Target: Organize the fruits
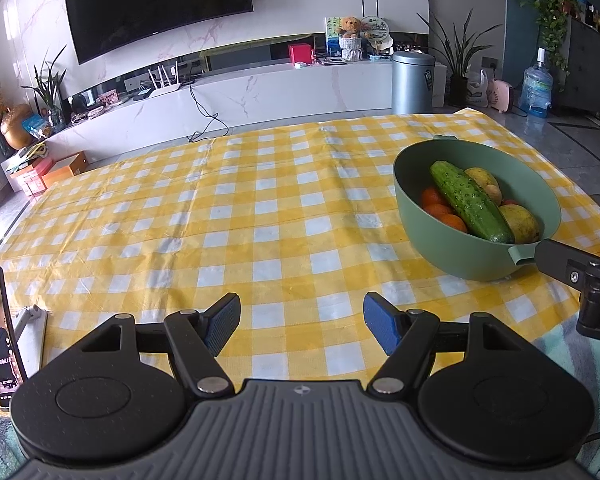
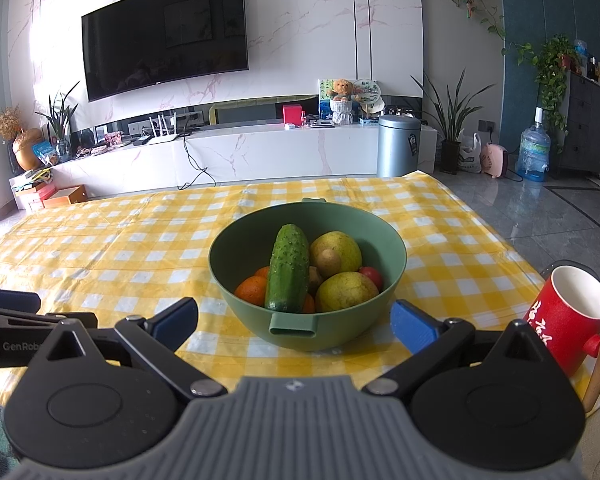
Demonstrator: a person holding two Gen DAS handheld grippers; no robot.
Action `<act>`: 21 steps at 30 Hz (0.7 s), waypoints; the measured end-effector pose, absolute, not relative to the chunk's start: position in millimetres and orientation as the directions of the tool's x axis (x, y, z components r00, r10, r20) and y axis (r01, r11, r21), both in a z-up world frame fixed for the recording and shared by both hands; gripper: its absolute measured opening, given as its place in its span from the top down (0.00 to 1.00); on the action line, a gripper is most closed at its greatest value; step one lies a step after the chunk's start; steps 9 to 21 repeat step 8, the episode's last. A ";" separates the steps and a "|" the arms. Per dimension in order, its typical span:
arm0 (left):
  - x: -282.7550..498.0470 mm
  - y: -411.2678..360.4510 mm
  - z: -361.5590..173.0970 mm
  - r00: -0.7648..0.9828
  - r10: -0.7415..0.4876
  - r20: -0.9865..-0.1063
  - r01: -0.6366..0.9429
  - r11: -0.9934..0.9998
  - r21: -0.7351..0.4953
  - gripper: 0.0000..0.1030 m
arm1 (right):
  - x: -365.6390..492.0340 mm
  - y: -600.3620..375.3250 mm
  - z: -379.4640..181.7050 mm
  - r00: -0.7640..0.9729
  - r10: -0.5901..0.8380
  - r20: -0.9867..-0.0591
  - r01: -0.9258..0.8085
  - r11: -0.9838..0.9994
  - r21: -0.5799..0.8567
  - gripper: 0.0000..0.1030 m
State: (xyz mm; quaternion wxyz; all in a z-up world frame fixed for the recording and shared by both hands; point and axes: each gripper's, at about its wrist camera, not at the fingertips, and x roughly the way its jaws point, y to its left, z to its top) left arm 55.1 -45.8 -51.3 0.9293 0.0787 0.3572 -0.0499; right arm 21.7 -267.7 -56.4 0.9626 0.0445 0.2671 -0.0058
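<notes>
A: Right wrist view first: the green bowl [image 2: 308, 280] sits on the bench [image 2: 100, 248], straight ahead of the right gripper [image 2: 294, 322]. How far along are we?

B: Hard to say. Everything is heaped in the bowl and nothing lies loose on the yellow checked tablecloth [image 1: 220, 208], so either the gathering is finished or the sorting out has not begun. I cannot tell which from the task alone.

A: What is in the heap?

B: A bumpy cucumber [image 2: 288, 268] lies on top, lengthwise toward the camera. Left of it are oranges [image 2: 250, 290], partly buried. Right of it are two large yellow-green fruits [image 2: 336, 252], perhaps pears, a small brownish one between them, and a red one [image 2: 371, 276] against the far wall.

A: And the fingers?

B: Both pairs are spread wide and hold nothing. The right ones flank the bowl's near handle without touching it. The left gripper [image 1: 300, 322] hovers over bare cloth, the bowl well off to its right.

A: Anything nearby?

B: A red mug [image 2: 568, 316] stands at the bench's right edge, and a phone [image 1: 0, 336] is propped at the left.
</notes>
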 end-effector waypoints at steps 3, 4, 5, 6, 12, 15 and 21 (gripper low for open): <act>55.1 -45.7 -51.3 0.740 -0.037 -0.671 0.148 0.983 0.110 0.20 | 21.7 -267.7 -56.3 0.857 0.013 -0.515 0.035 0.996 0.083 0.04; 55.6 -45.3 -51.5 0.740 -0.036 -0.671 0.148 0.983 0.110 0.20 | 21.7 -267.6 -56.2 0.857 0.013 -0.515 0.035 0.996 0.083 0.04; 55.6 -45.3 -51.5 0.740 -0.037 -0.672 0.149 0.983 0.110 0.20 | 21.7 -267.6 -56.1 0.857 0.012 -0.515 0.035 0.996 0.083 0.04; 55.1 -45.8 -51.4 0.740 -0.038 -0.671 0.150 0.983 0.109 0.20 | 21.7 -267.7 -56.2 0.857 0.012 -0.515 0.035 0.996 0.082 0.04; 55.6 -45.9 -51.0 0.740 -0.035 -0.671 0.147 0.983 0.111 0.20 | 21.8 -267.6 -56.0 0.857 0.012 -0.515 0.035 0.996 0.082 0.04; 55.6 -45.9 -51.0 0.740 -0.035 -0.671 0.147 0.983 0.111 0.20 | 21.8 -267.6 -56.0 0.857 0.012 -0.515 0.035 0.996 0.082 0.04; 55.6 -45.9 -51.0 0.740 -0.035 -0.671 0.147 0.983 0.111 0.20 | 21.8 -267.6 -56.0 0.857 0.012 -0.515 0.035 0.996 0.082 0.04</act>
